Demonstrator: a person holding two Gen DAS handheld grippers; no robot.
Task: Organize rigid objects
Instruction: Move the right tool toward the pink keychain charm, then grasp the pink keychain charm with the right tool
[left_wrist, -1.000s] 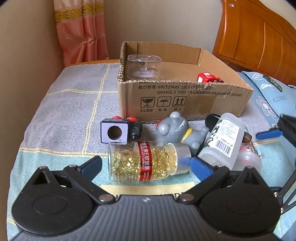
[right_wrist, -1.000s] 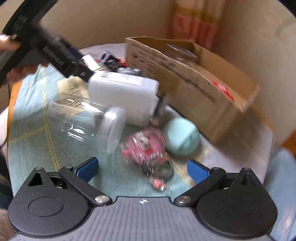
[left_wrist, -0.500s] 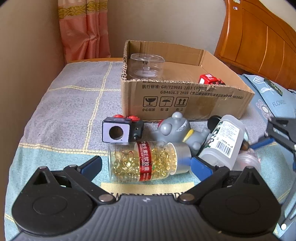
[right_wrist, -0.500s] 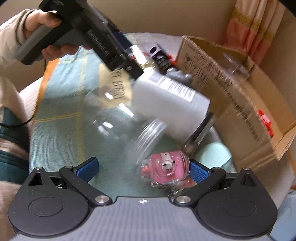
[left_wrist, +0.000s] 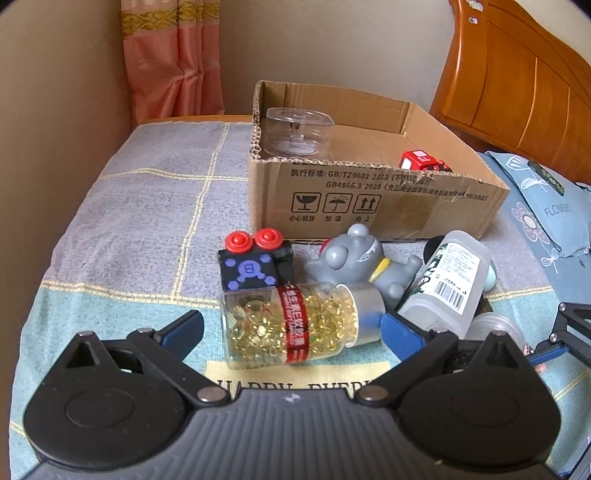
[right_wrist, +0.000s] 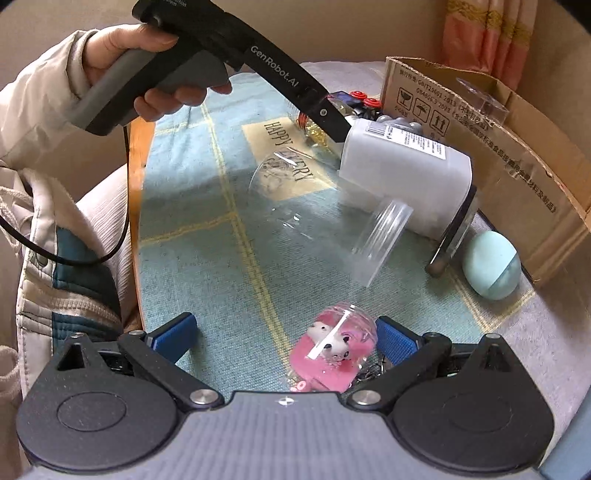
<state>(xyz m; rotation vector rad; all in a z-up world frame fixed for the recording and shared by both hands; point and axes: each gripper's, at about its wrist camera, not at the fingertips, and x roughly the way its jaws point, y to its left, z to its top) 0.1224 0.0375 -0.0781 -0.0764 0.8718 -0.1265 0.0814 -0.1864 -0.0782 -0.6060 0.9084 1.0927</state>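
Moved: the black cube (left_wrist: 255, 264) now shows a face with a blue "B" where half a second ago a white face with a round hole showed; the pill bottle (left_wrist: 291, 325) sits larger and lower in the left wrist view, and the pink toy (right_wrist: 334, 347) has come closer in between the right tool's fingers.
Left gripper (left_wrist: 291, 328): jaws wide apart, holding nothing; the pill bottle lies on its side between the blue pads, its grey cap just beside the right pad (left_wrist: 402, 332).
Right gripper (right_wrist: 286, 338): jaws wide, gripping nothing; the pink toy lies just inside the right pad (right_wrist: 395, 341).
Edges: the cardboard box (left_wrist: 376, 199) fills the upper middle of the left view, its near wall just behind the cube and the grey bear (left_wrist: 354, 258); a wooden headboard (left_wrist: 517, 88) rises at upper right.
Open room: bare checked cloth (left_wrist: 147, 206) spreads across the left half of that view; in the right view the middle strip of cloth lies free.
Clutter: the white bottle (right_wrist: 402, 173) leans over a clear jar (right_wrist: 332, 218), with a pale green egg (right_wrist: 491, 264) beside the box wall.
In the box: a clear tub (left_wrist: 297, 131) at the near left corner, a red toy (left_wrist: 421, 160) further right.
Writing: box reads "GB/T29601 2013" and "GB4806.9 2023"; cloth reads "HAPPY EVERY"; the left tool's arm reads "GenRobot.AI"; a blue cushion (left_wrist: 546, 214) reads "FLOWER".
Hand (right_wrist: 147, 74): grips the left tool's handle at upper left of the right view.
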